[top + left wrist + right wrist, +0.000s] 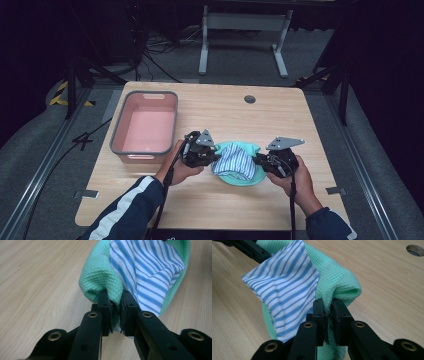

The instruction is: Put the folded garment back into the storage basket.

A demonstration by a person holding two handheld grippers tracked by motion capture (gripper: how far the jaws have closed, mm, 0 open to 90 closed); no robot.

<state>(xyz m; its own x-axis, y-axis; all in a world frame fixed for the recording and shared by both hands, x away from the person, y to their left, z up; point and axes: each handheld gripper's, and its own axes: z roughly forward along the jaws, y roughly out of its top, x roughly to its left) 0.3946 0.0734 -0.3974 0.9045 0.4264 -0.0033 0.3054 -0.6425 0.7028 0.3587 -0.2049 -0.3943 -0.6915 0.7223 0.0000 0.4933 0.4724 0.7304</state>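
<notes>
The left gripper [115, 312] and right gripper [329, 315] each pinch 1 end of the green-and-striped cloth [239, 162] between pressed jaws.

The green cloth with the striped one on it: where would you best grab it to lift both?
Probably at its two opposite side edges, coming in level from left and right. The green cloth cradles the striped cloth, so lifting both ends keeps it pouched. The left gripper and right gripper pinch those folded edges.

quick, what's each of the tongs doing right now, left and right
Left tongs: shut on the green cloth, which carries a striped cloth.
Right tongs: shut on the green cloth's other edge.
</notes>
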